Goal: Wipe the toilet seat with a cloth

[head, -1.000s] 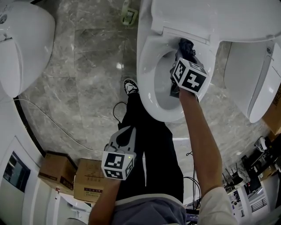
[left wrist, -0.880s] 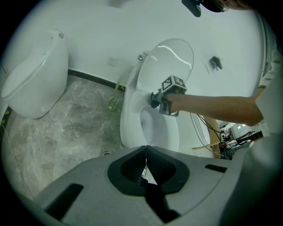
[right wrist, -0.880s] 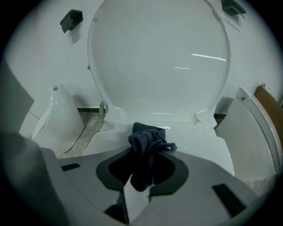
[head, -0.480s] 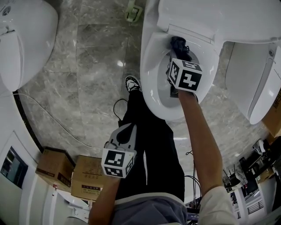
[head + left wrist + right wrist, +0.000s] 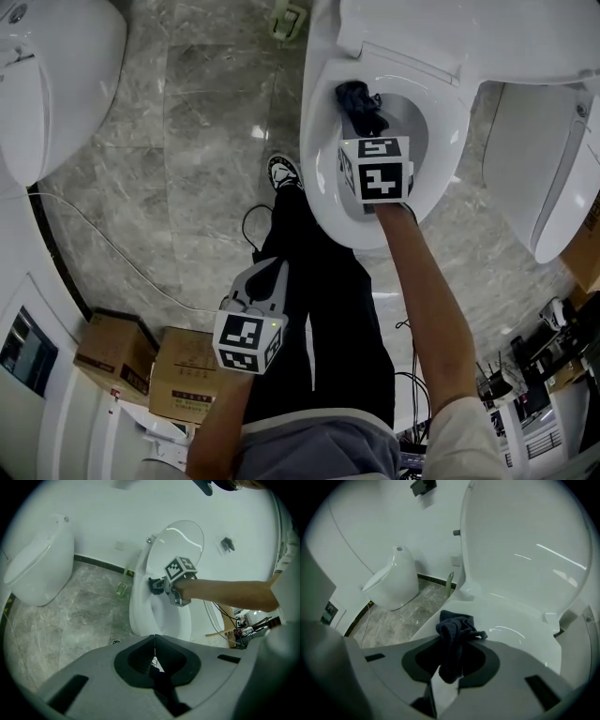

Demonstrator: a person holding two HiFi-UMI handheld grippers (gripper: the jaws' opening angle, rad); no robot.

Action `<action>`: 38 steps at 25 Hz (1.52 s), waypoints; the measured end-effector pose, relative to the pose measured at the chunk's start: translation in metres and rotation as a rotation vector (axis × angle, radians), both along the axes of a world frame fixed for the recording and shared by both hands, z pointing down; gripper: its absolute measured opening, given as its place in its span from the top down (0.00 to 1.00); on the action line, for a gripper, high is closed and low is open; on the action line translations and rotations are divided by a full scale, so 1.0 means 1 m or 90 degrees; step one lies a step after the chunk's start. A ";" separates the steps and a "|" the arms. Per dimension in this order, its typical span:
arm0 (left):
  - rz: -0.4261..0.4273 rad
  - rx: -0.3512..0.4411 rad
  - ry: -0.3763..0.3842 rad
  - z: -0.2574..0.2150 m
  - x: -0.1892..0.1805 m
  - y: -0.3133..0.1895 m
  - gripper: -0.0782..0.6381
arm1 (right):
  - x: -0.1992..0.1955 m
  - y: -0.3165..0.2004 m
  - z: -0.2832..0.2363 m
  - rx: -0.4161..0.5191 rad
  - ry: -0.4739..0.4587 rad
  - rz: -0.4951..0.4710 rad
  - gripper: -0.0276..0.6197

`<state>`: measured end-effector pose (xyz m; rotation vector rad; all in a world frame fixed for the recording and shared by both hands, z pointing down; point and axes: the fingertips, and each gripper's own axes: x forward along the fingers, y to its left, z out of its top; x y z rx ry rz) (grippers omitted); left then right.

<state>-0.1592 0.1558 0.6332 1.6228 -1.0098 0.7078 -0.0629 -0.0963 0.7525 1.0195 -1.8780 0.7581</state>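
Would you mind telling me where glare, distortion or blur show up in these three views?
Head view: sharp throughout, with small bright glints on the glossy floor. Left gripper view: strong fisheye bending, black corners, and a curved highlight on the raised lid. Right gripper view: the same dark corners, streaky reflections across the lid, and dimmer light overall, though the dark cloth reads clearly.

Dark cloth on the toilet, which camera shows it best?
The right gripper view: the cloth sits large and centred, pinched in the right gripper and bunched against the toilet seat. The head view shows only a small dark bunch ahead of that gripper; the left gripper view, just a distant dark speck.
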 end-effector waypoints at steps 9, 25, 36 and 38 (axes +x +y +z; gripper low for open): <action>0.038 0.011 -0.030 0.004 0.002 0.006 0.88 | -0.018 0.034 -0.003 -0.002 -0.014 -0.121 0.84; 0.080 0.020 -0.057 0.006 0.003 0.017 0.88 | -0.031 0.118 -0.008 -0.032 -0.060 -0.179 0.84; 0.134 0.016 -0.076 0.012 0.020 0.036 0.88 | -0.008 0.189 -0.011 -0.073 -0.109 -0.142 0.84; 0.142 0.015 -0.079 0.011 0.025 0.039 0.88 | -0.002 0.199 -0.012 -0.077 -0.119 -0.133 0.84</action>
